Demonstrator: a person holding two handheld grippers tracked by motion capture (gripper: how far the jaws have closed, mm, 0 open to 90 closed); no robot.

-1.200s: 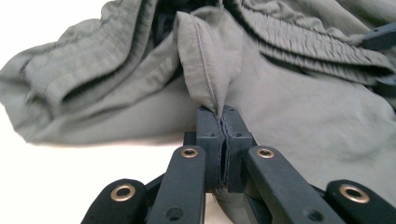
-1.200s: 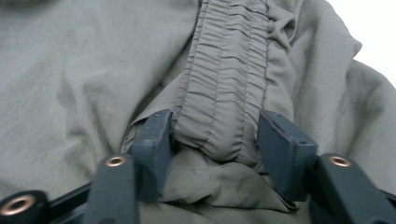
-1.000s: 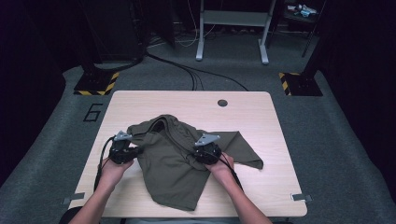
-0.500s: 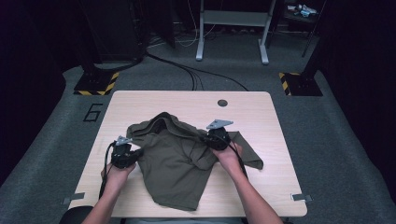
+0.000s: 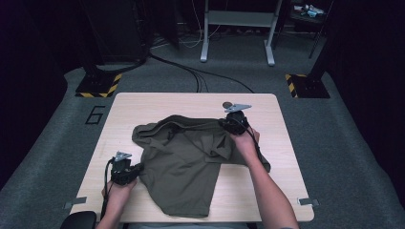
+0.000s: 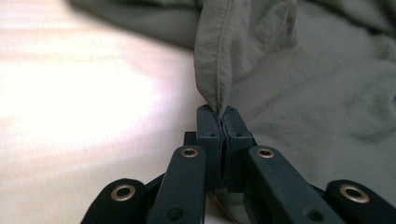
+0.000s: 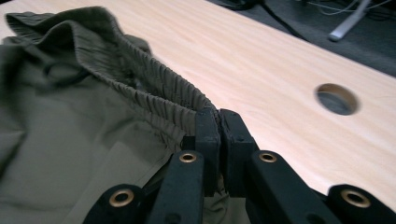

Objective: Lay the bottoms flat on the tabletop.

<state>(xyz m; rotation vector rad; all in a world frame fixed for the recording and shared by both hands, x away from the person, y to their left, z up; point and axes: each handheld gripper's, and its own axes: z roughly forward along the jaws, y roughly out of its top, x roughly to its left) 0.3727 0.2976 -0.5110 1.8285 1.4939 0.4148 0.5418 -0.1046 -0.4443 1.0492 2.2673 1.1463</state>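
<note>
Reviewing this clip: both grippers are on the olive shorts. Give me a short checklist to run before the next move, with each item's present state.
1. Left gripper clamped on cloth: ok, its jaws pinch a seamed fold of the olive-green fabric shorts.
2. Right gripper clamped on the ribbed elastic waistband: ok, jaws shut at its edge.
3. Shorts fully on the light wooden table: ok, no cloth hangs over an edge.
4. Cloth flat between the grips: not ok, folds and wrinkles show.
5. Round cable hole clear of cloth: ok.
6. Single layer gripped by the left gripper: cannot tell.
</note>
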